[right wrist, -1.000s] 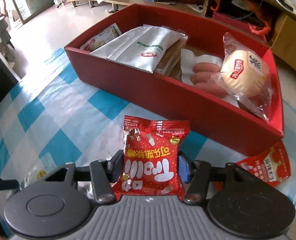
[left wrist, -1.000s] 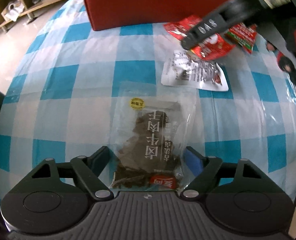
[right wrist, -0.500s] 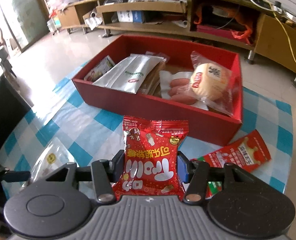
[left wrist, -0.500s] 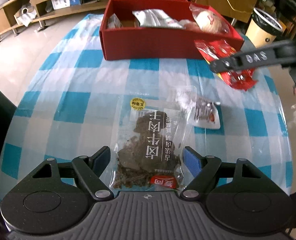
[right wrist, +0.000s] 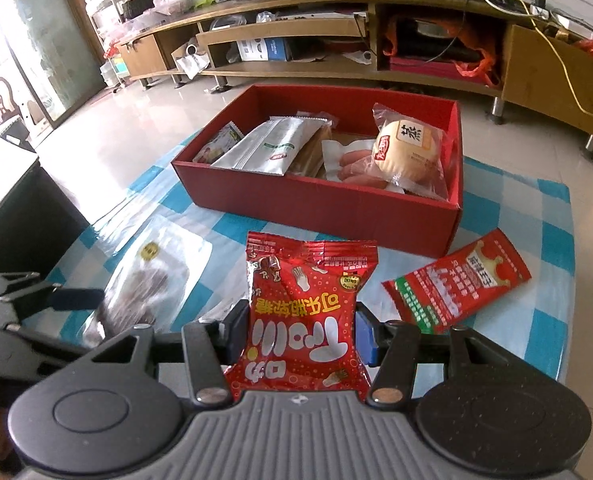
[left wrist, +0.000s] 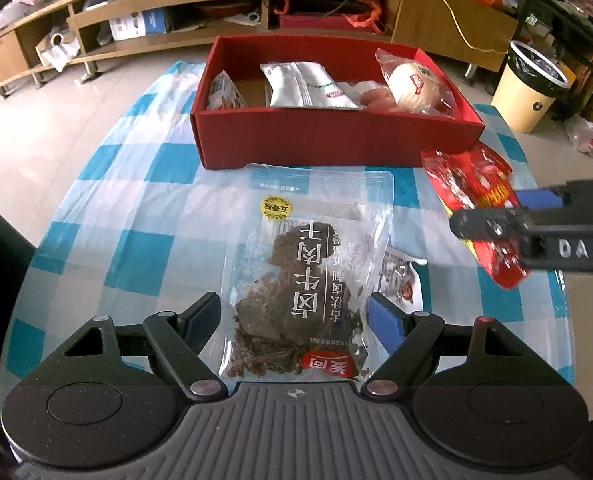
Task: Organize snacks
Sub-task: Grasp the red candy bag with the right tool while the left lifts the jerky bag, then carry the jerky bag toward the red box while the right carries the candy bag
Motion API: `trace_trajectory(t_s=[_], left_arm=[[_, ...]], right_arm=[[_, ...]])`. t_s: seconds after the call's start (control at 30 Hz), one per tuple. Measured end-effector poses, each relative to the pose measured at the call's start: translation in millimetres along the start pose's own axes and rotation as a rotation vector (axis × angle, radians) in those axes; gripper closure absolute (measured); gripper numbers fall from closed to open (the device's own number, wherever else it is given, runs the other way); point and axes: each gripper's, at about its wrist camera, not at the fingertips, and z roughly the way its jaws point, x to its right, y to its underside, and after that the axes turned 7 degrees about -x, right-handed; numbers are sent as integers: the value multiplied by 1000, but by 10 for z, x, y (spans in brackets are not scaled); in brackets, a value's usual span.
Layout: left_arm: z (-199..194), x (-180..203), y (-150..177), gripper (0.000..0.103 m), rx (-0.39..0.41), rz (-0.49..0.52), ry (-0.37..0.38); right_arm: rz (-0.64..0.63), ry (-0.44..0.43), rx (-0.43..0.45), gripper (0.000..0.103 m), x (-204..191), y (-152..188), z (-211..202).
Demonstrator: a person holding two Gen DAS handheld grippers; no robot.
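"DAS" on the right gripper [left wrist: 492, 228] (white raised letters)

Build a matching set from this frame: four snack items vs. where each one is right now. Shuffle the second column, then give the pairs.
Things:
1. clear pouch of dark dried meat
2. red gummy candy packet
3. round bun in clear wrap
4. flat red-and-green sachet

Places:
A. lying on the checked tablecloth, right of the red cardboard box's front corner
B. between the fingers of the left gripper
C. inside the red cardboard box, right end
D. between the fingers of the right gripper

Pairs: 1-B, 2-D, 3-C, 4-A
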Motion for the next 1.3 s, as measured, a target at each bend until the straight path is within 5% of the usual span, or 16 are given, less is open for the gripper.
trace_trajectory(t_s=[0.53,1.3], left_arm=[[-40,104,-199,19,54,-10,-38],[-202,185,-699,18,190,-32,-86]], right_arm=[[-21,16,45,50,-49,26,-114],[9,15,158,50,29,-397,-258]])
